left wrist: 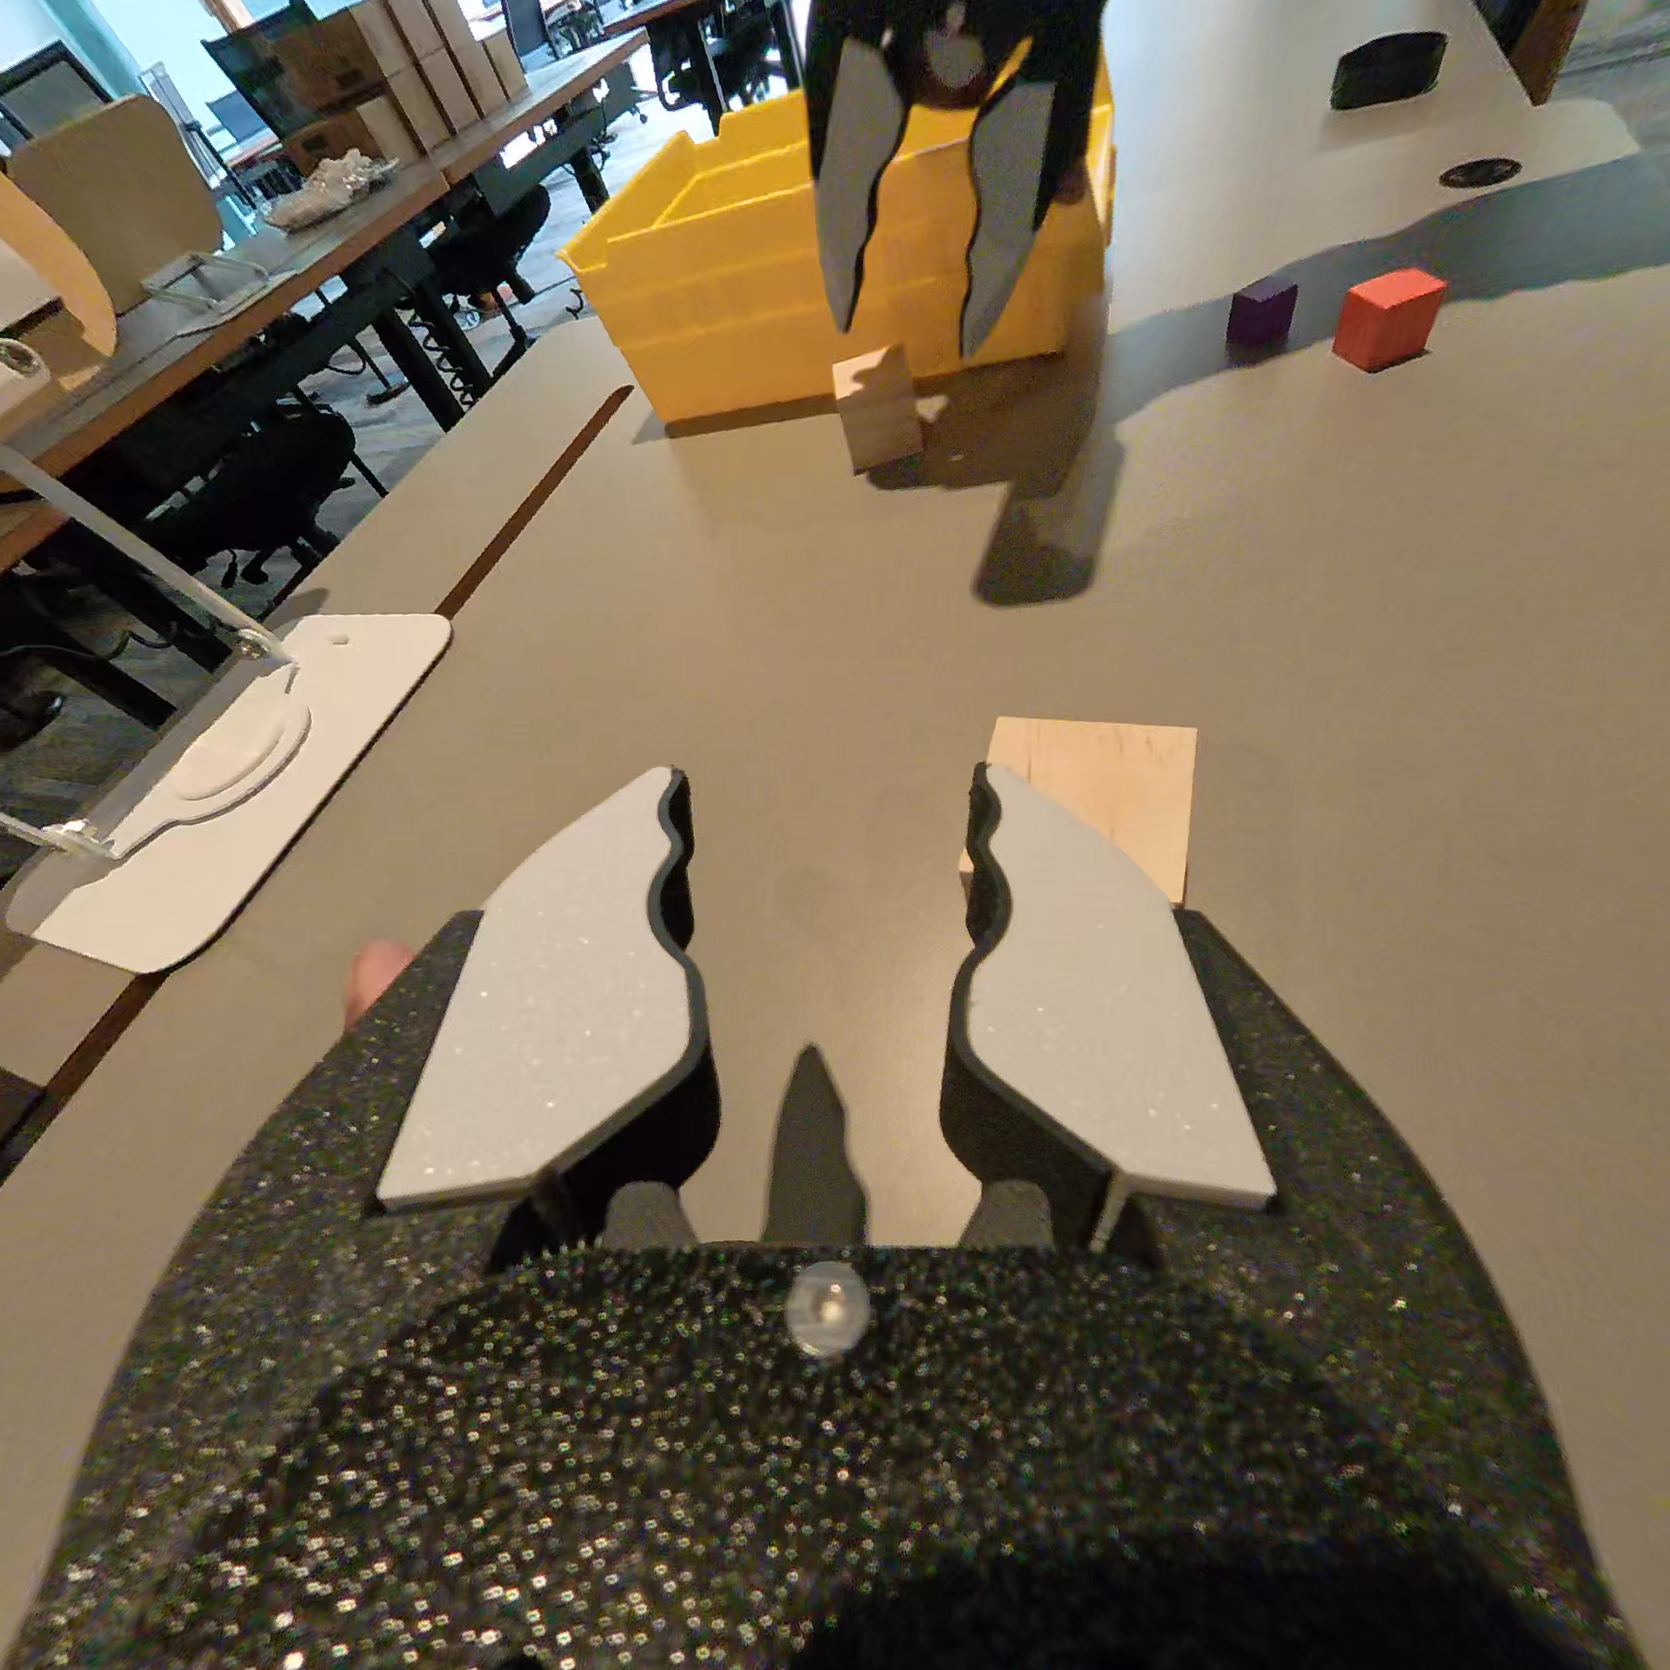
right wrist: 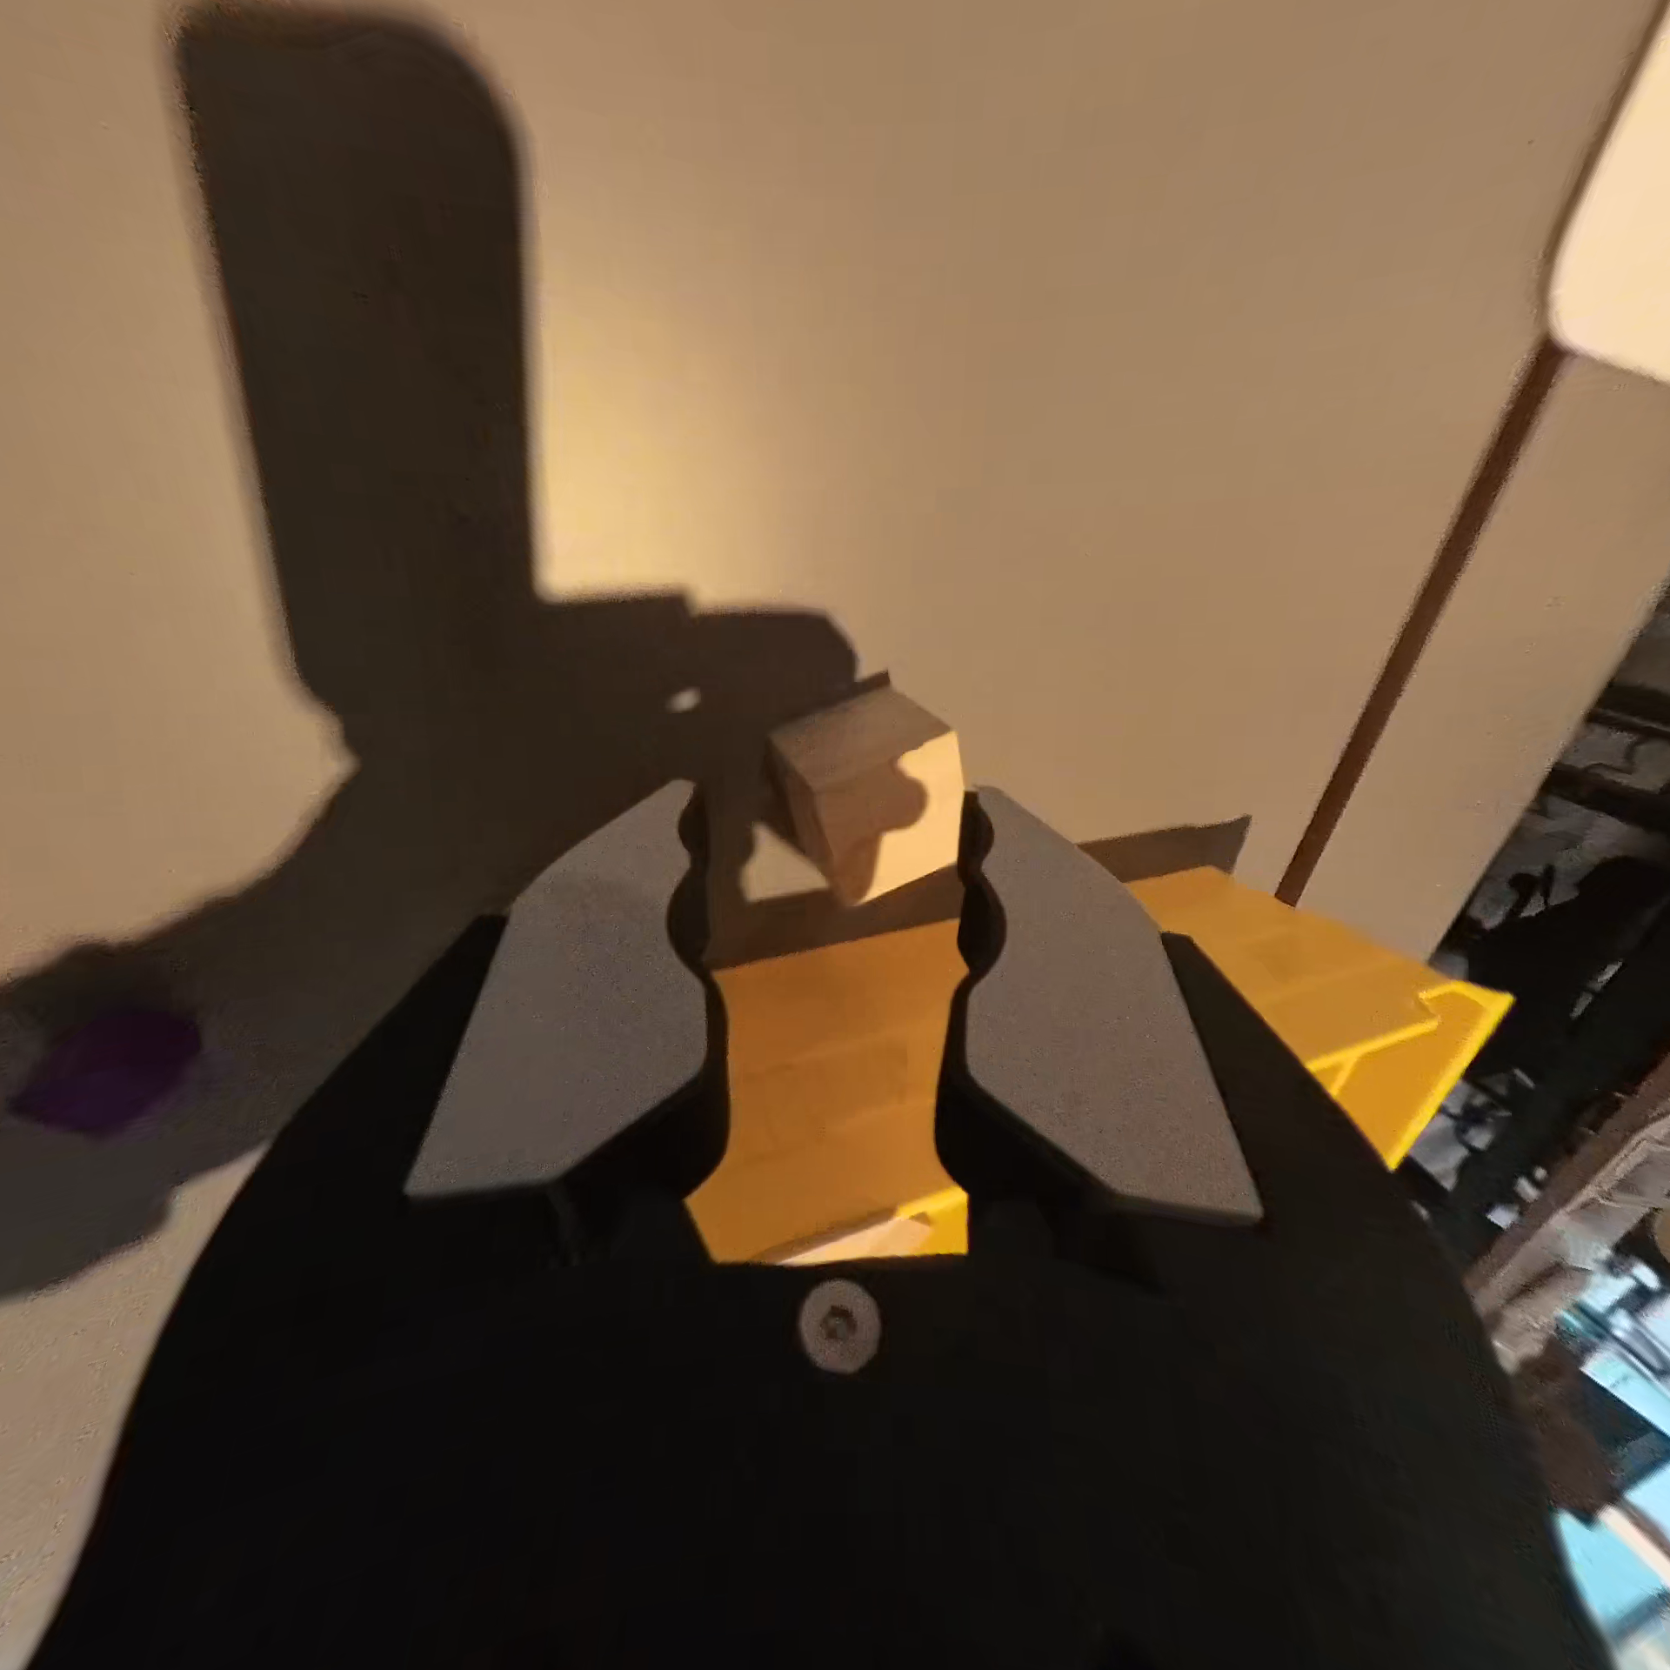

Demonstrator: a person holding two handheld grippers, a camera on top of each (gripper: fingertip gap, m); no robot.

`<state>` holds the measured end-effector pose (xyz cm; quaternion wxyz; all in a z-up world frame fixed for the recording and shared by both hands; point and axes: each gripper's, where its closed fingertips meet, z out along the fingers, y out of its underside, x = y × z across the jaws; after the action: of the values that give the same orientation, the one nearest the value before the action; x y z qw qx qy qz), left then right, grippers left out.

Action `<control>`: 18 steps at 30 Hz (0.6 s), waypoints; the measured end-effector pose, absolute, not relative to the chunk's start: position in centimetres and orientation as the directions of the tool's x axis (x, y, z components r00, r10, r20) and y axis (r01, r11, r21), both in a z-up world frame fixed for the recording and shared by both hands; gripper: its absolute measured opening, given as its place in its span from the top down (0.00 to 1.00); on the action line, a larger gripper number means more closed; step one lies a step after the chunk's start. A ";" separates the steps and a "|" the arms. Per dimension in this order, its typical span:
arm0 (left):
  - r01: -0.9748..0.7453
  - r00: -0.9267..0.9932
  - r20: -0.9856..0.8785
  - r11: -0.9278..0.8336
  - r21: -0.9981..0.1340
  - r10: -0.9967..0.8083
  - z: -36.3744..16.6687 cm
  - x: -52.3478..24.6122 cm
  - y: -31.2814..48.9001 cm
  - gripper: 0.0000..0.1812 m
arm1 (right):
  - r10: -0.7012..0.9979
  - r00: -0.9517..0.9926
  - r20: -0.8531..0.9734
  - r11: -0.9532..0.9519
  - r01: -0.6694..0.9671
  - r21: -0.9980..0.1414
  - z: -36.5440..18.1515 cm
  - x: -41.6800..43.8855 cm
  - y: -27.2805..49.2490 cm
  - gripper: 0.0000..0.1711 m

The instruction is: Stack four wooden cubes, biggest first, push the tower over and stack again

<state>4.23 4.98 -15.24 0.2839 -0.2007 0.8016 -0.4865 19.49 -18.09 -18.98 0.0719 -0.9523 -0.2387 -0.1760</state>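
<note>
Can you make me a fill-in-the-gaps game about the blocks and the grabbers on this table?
1. The bin behind the small plain wooden cube is coloured ____.
2. Beside the red cube sits a smaller cube coloured ____.
3. The right gripper hangs above the small wooden cube with its jaws ____.
4. The big plain wooden cube is partly hidden behind the ____ gripper.

Missing words: yellow; purple; open; left
</note>
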 end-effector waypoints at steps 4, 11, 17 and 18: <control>-0.048 -0.757 -0.261 0.450 -0.892 -0.599 -15.2 4.2 5.3 0.68 | 0.485 0.823 0.295 -0.871 0.483 0.084 -20.7 21.9 -18.7 0.68; -0.040 -0.755 -0.275 0.461 -0.886 -0.595 -15.0 4.1 5.3 0.68 | 0.547 0.804 0.233 -0.829 0.481 0.286 -23.0 23.5 -19.8 0.71; -0.047 -0.741 -0.274 0.454 -0.890 -0.613 -15.0 4.4 5.6 0.68 | 0.459 0.827 0.325 -0.888 0.424 0.177 -22.1 22.7 -16.9 0.72; -0.051 -0.740 -0.272 0.455 -0.889 -0.615 -15.1 4.5 5.6 0.68 | 0.428 0.835 0.347 -0.902 0.421 0.099 -21.6 21.8 -15.7 0.72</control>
<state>4.47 5.62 -15.09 0.2945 -0.2079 0.8004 -0.4789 21.78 -15.73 -21.58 -0.0094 -0.9577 -0.2215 -0.1836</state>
